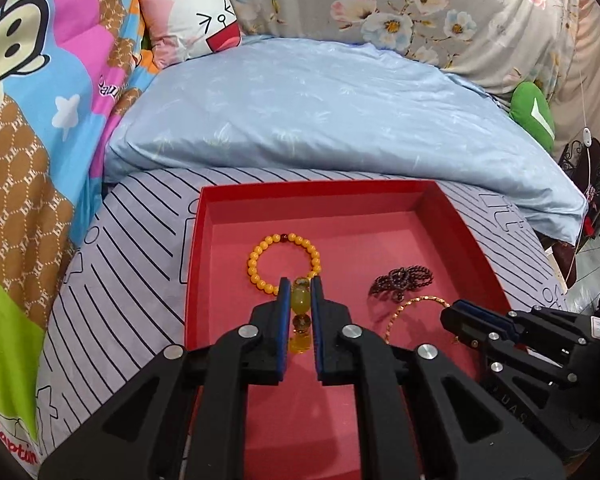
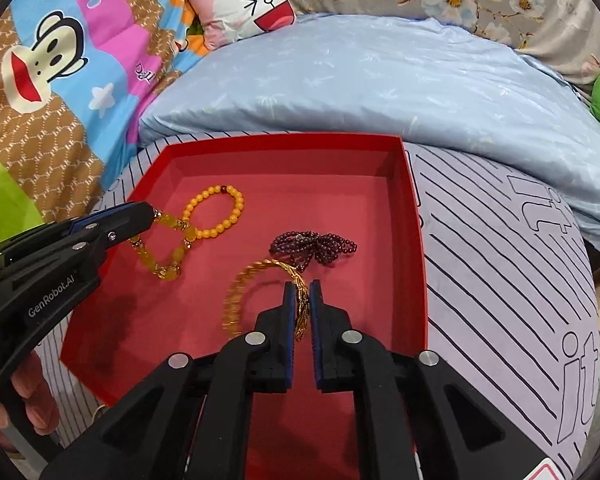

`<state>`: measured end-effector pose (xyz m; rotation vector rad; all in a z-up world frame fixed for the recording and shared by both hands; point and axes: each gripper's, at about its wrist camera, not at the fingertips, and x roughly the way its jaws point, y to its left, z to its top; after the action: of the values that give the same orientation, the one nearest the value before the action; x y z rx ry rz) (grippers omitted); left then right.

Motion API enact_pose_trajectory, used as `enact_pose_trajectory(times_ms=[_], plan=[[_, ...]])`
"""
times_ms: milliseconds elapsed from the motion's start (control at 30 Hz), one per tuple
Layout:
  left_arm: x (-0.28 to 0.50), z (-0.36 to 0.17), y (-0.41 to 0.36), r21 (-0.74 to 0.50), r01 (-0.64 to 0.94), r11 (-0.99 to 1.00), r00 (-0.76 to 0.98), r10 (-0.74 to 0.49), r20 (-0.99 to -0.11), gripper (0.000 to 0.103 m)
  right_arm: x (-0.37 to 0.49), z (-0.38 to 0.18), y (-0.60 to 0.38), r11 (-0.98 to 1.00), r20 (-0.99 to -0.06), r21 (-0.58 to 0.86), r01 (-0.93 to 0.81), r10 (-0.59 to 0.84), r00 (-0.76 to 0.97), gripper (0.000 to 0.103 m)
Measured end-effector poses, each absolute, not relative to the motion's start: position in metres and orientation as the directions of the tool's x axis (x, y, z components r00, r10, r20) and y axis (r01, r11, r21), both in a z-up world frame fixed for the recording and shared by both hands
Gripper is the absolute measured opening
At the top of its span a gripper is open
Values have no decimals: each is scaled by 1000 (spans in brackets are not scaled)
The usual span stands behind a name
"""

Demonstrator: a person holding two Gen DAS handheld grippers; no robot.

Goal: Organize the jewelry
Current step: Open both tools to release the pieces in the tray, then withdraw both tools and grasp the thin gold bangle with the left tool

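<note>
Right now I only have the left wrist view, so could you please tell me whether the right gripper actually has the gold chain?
Observer: Yes, the right gripper is closed on the gold chain at the loop's right side.
Operator: Thank you. Is the chain clear of the purple beads?
Observer: It appears not; the chain's far end meets the purple bead strand on the red tray.
Operator: And how does my amber bracelet sit?
Observer: The left gripper pinches only one end; the amber bracelet loops away and seems to touch the yellow bead bracelet.
</note>
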<state>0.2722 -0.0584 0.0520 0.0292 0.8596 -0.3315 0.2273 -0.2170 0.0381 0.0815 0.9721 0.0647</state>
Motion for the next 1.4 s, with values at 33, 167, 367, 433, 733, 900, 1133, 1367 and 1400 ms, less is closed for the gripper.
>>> enact_pose_trajectory(times_ms=[33,167,367,433,733,900,1133,1367,1400], plan=[[273,50,-58,-112,295,949,604,-276,-748,10,229,36,-217,995,-823,95,-14,87,562,10],[272,48,-56,-100,276,956,617,-256,-744,24,231,35,-217,998,-816,66,-5,57,575,24],[259,54,-58,-23,256,966,651,-190,-735,41,218,52,-218,999,-791,50,0,40,610,37],[253,57,-56,-28,253,967,651,-192,-734,41,211,58,-217,999,-784,47,1,36,619,38],[204,73,-46,-39,235,971,661,-189,-727,41,155,85,-213,997,-759,80,3,59,648,42],[169,80,-37,-34,224,974,672,-180,-718,41,116,91,-207,998,-758,69,5,49,650,43],[133,73,-12,-46,178,983,659,-154,-736,46,70,80,-206,997,-780,76,22,46,624,43],[104,46,14,-42,135,990,626,-118,-771,50,35,57,-212,996,-816,77,53,32,578,43],[102,41,16,-44,133,990,616,-117,-779,50,31,53,-213,995,-821,79,57,32,570,43]])
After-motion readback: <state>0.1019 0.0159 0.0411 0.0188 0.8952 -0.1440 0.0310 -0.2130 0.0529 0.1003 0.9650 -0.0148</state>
